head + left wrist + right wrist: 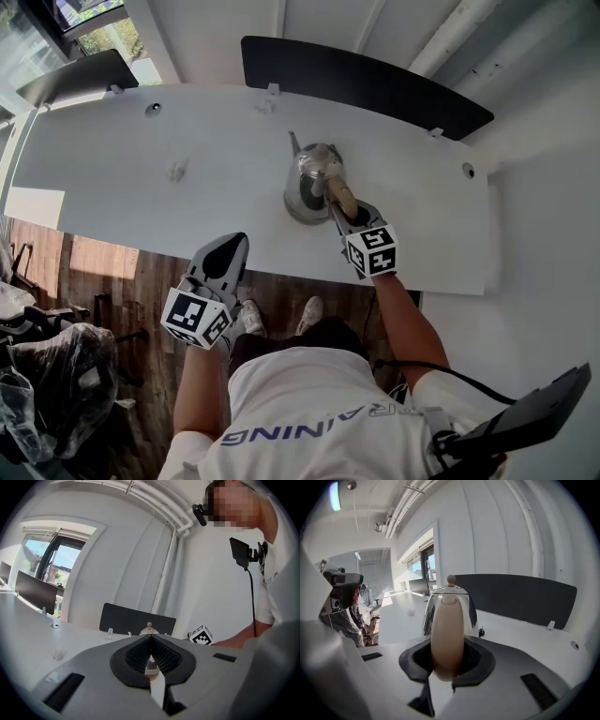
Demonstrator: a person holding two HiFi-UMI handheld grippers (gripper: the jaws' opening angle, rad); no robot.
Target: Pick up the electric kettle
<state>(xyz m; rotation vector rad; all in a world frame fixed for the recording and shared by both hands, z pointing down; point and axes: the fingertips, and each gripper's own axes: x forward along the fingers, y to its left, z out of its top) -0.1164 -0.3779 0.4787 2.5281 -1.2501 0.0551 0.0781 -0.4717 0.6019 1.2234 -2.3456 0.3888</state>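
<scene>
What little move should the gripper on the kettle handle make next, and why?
Probably a short, straight lift. The right gripper is shut on the tan handle of the electric kettle, which stands upright over the white table, so raising it gently without tilting looks sensible. The left gripper is shut, empty and apart from it.

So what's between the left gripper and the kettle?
Just bare white table. The head view shows nothing lying between the left gripper and the kettle.

One kettle (312,184), two tools (228,249) (351,214) — one table (112,159)
</scene>
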